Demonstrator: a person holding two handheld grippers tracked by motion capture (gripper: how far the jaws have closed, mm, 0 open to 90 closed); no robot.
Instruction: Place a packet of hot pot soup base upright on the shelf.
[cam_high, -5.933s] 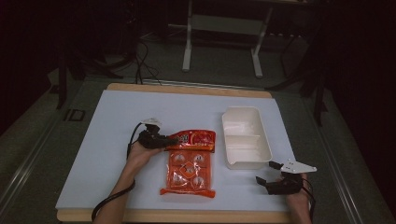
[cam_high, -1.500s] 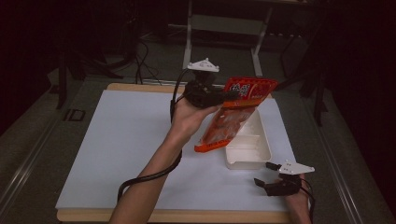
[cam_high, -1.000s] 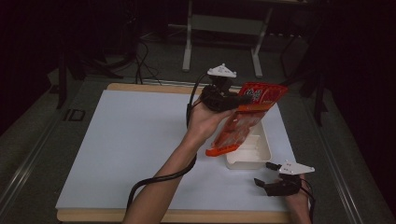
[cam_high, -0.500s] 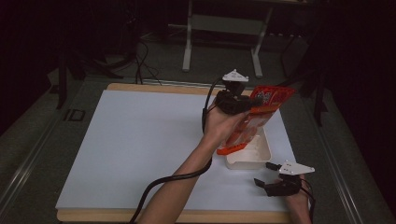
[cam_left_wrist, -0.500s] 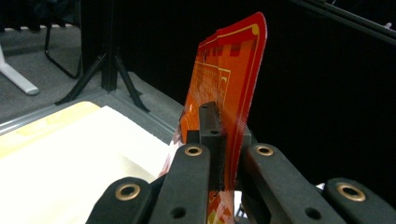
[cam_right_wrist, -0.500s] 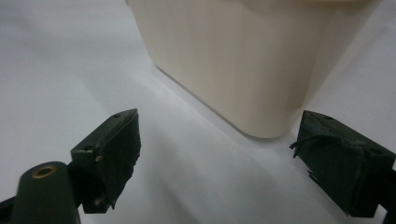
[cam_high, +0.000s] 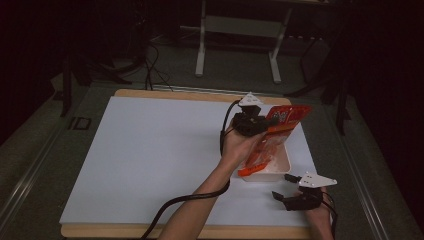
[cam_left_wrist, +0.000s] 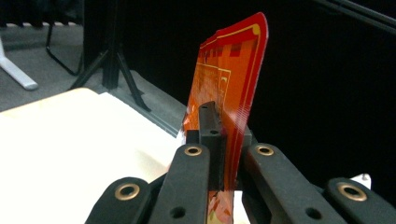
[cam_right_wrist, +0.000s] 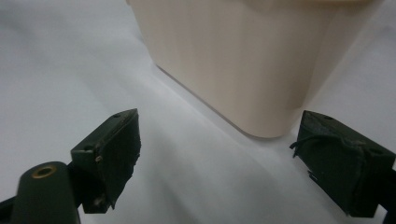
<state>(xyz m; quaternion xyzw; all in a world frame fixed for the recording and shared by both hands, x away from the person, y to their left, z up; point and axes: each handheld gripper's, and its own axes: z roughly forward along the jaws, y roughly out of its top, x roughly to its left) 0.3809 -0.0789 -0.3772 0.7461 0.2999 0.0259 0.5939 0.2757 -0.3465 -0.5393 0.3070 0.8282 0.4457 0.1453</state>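
Left gripper (cam_high: 266, 123) clamps one packet (cam_high: 272, 137) over one tray (cam_high: 280, 167).

Glossy red plastic packet (cam_high: 272, 140), matt cream plastic tray (cam_right_wrist: 243, 60)

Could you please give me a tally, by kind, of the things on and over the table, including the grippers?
Red packets: 1, clamped in the left gripper over the tray
White trays: 1
Grippers: 2, the left one and the right gripper, which rests open beside the tray
Total: 4
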